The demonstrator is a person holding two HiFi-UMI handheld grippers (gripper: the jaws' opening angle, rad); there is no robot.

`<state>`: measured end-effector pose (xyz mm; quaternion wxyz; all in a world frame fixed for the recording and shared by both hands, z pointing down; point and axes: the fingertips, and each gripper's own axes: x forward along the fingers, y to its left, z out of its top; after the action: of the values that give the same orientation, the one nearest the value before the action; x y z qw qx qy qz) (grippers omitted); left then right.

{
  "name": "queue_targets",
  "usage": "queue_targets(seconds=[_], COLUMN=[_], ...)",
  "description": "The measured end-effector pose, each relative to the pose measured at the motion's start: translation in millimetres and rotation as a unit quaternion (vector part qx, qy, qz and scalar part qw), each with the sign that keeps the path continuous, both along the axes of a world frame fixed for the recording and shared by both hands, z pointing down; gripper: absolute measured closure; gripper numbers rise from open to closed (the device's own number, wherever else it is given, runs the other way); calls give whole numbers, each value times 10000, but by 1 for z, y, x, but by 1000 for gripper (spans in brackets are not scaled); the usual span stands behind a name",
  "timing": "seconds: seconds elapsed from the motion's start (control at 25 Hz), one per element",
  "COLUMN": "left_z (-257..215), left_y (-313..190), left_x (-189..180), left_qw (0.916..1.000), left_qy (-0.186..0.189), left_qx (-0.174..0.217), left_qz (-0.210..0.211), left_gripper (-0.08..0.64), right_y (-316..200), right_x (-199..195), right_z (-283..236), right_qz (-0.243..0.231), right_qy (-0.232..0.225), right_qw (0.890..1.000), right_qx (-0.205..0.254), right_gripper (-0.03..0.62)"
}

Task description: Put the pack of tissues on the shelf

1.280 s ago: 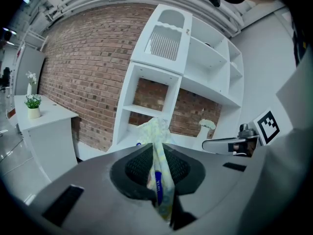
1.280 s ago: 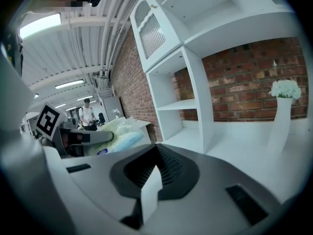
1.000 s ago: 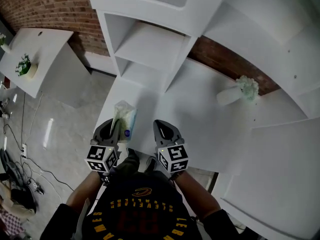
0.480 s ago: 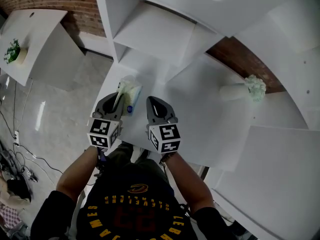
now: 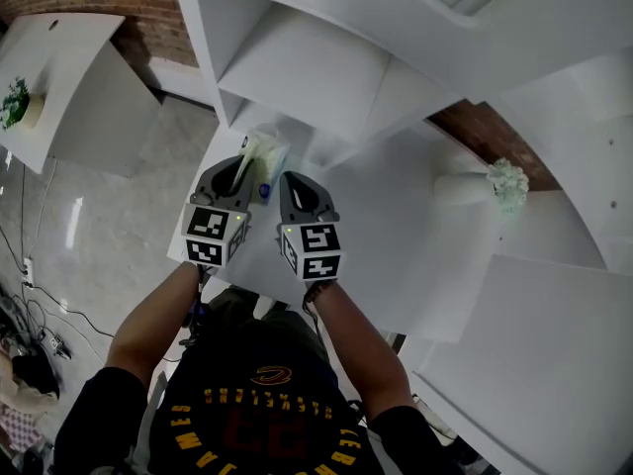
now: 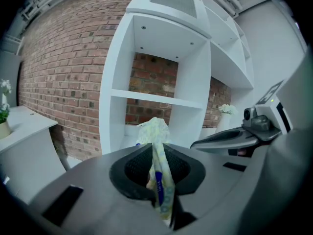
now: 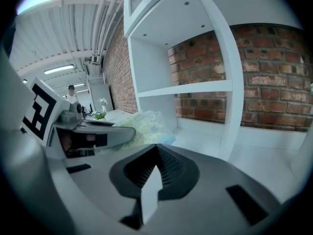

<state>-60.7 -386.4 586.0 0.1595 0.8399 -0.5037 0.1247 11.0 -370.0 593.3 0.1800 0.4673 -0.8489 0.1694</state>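
Holding pack of tissues (image 5: 265, 156) by near end, left gripper (image 5: 242, 171) clamped on it; pack long axis points ahead into shelf (image 5: 297, 72) bay directly in front; right gripper (image 5: 294, 188) closed, empty, just beside

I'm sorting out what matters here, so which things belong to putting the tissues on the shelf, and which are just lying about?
In the job: pack of tissues, left gripper shut on it, shelf.
Just about: vase of flowers, potted plant, side table.
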Motion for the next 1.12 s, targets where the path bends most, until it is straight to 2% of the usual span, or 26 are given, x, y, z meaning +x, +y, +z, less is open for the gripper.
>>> queue_targets(seconds=[0.16, 0.52, 0.96, 1.12], left_z=[6, 25, 45, 52], left_y=[-28, -74, -106, -118], left_x=[6, 17, 38, 43], left_qw=[9996, 9982, 9968, 9954], left_qy=[-216, -502, -632, -798], left_qx=[126, 214, 242, 188], left_qz=[113, 237, 427, 488], left_gripper=[520, 520, 520, 520], right_y=[-21, -49, -39, -33], right_x=[6, 7, 7, 10], right_z=[11, 31, 38, 38], right_qz=[233, 460, 450, 478], right_qy=[134, 265, 446, 496], right_qw=[9996, 9985, 9974, 9970], right_qx=[68, -142, -328, -351], right_gripper=[594, 594, 594, 594])
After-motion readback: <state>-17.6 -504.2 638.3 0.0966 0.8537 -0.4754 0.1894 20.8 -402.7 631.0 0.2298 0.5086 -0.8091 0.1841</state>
